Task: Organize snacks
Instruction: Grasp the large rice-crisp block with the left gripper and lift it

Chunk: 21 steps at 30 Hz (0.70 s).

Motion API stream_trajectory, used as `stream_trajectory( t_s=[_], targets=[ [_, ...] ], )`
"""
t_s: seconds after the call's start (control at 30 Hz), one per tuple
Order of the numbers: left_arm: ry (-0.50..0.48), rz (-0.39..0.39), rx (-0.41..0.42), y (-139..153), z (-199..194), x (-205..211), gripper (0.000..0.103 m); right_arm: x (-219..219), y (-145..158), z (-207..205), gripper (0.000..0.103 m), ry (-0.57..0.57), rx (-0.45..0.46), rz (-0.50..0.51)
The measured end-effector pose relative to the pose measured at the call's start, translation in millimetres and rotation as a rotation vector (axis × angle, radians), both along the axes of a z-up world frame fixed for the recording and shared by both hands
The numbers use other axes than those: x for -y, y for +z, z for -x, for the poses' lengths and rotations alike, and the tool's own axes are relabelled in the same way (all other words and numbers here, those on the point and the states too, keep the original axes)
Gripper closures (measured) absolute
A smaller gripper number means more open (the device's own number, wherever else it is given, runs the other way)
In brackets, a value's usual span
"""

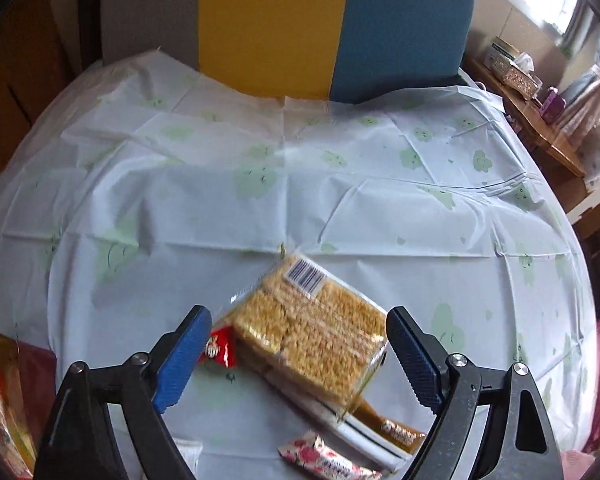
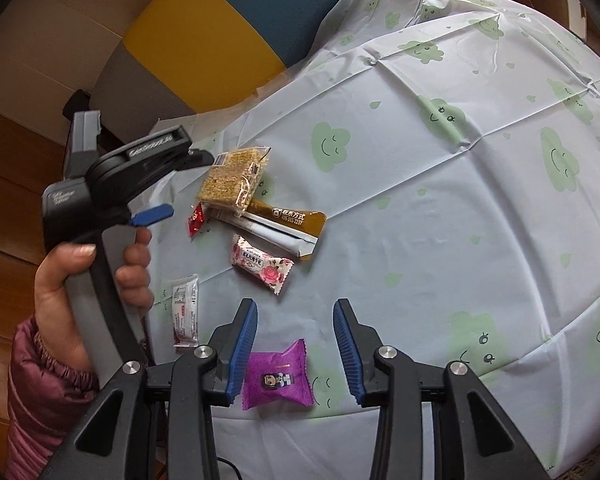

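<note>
**Snacks loose on tablecloth, both grippers empty**

Snacks lie in a small cluster on the pale tablecloth (image 2: 440, 208) printed with green clouds. Left gripper (image 1: 298, 354) is spread wide, nothing between the pads touching them; the clear-wrapped puffed rice cake pack (image 1: 308, 328) sits below and between its blue fingers (image 1: 182, 364), barcode end pointing away from the gripper. No contact visible. Small red candy wrapper (image 1: 220, 346) lies just beside the left finger, partly under the rice cake pack. Brown-and-white long sachet (image 1: 380, 436) pokes out from beneath the pack, nearer the gripper base. Rose-print biscuit packet (image 1: 324, 458) lies closest to the gripper base, low between the fingers.

Right gripper (image 2: 296, 354) is released, jaws partly apart, holding nothing. Purple candy packet (image 2: 278, 378) lies flat on the cloth between its fingers, just beside the left pad; cannot tell whether that pad touches it, the right pad is clear of it. White sachet with red print (image 2: 187, 312) lies to the left of the right gripper, near the left finger. Ahead and left of it: the rose-print packet, then the long sachet, then the rice cake pack farthest out.

Person's left hand (image 2: 80, 284) grips the left gripper's handle, dark-pink quilted sleeve (image 2: 44, 392) at the wrist. Sofa backrest (image 1: 336, 20) in grey, yellow and teal panels stands beyond the table.
</note>
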<state>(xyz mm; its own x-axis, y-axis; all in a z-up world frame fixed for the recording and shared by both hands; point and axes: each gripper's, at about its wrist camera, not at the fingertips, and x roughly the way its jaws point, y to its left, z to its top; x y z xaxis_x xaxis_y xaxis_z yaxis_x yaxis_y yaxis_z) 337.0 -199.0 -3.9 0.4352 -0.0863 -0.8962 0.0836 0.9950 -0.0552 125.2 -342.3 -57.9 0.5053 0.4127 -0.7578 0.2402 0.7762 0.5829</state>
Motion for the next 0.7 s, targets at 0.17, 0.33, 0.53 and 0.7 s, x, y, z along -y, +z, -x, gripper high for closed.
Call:
stream_trajectory(
  t_s=[0.17, 0.33, 0.53, 0.7],
  targets=[
    [-0.098, -0.145, -0.017, -25, -30, 27, 0.01, 0, 1, 1, 0.063, 0.012, 0.009, -0.046],
    [-0.153, -0.215, -0.028, -50, -41, 34, 0.01, 2, 0, 1, 0.063, 0.01, 0.003, -0.071],
    [-0.306, -0.202, -0.036, -60, -9, 31, 0.015, 2, -5, -1, 0.063, 0.008, -0.02, -0.088],
    [-0.407, -0.175, 0.001, -55, 39, 13, 0.017, 1, -5, -2, 0.063, 0.007, -0.021, -0.074]
  ],
)
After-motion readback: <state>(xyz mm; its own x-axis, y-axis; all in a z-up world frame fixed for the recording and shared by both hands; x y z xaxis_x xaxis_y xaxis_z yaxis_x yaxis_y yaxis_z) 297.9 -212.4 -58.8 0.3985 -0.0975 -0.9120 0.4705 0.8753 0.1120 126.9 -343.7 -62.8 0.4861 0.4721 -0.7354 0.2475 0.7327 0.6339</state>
